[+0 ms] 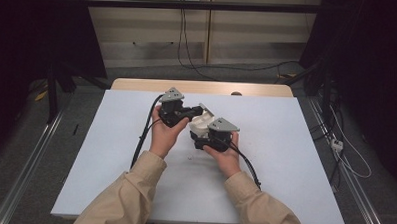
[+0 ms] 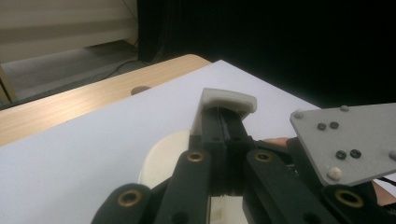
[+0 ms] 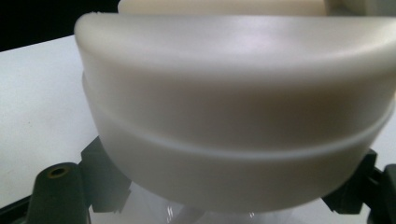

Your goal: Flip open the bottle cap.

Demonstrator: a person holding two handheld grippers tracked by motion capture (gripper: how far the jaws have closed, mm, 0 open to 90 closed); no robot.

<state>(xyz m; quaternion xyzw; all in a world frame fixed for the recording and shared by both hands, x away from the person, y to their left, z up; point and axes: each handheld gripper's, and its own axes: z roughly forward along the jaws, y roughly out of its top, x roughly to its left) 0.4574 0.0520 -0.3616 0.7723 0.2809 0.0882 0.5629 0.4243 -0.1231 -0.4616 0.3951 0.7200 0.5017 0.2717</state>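
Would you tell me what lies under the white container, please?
The white container sits between both tools above the pale table cover. Whatever lies directly beneath it is hidden by the hands and tools.

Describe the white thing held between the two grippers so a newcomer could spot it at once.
On the pale blue table, look mid-table where the two hands meet. Between the left gripper and right gripper sits a cream-white rounded plastic container; it is the one light object among black jaws.
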